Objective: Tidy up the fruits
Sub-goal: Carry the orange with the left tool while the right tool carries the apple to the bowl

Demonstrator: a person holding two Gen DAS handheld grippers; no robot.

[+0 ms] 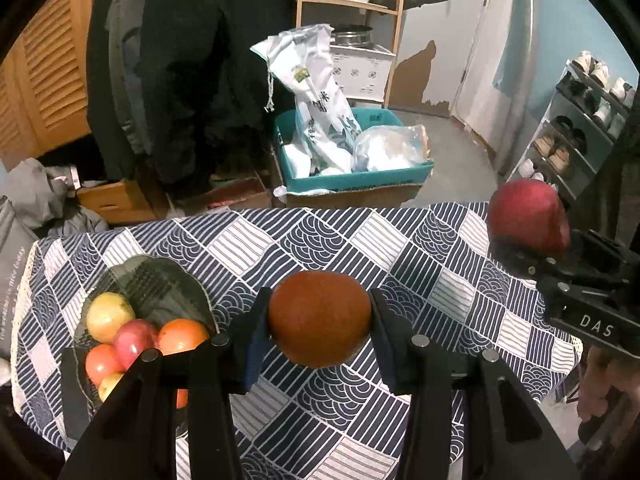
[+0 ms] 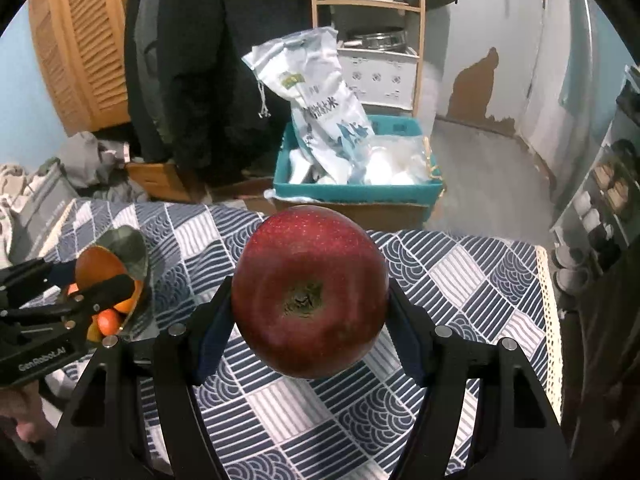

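Observation:
My left gripper (image 1: 319,320) is shut on an orange (image 1: 319,316) and holds it above the patterned tablecloth (image 1: 320,240). To its left a dark glass plate (image 1: 160,280) holds several fruits: a yellow apple (image 1: 109,315), a red apple (image 1: 134,340), an orange (image 1: 182,336). My right gripper (image 2: 310,300) is shut on a big red apple (image 2: 310,292) above the cloth. That apple also shows at the right in the left wrist view (image 1: 528,216). In the right wrist view the left gripper (image 2: 100,280) holds its orange (image 2: 100,268) over the plate (image 2: 132,248).
A teal box (image 1: 352,176) with white bags stands on the floor beyond the table's far edge. Dark coats (image 1: 192,60) hang behind. A shoe rack (image 1: 576,128) stands at the right. A wooden shelf (image 1: 352,4) holds pots.

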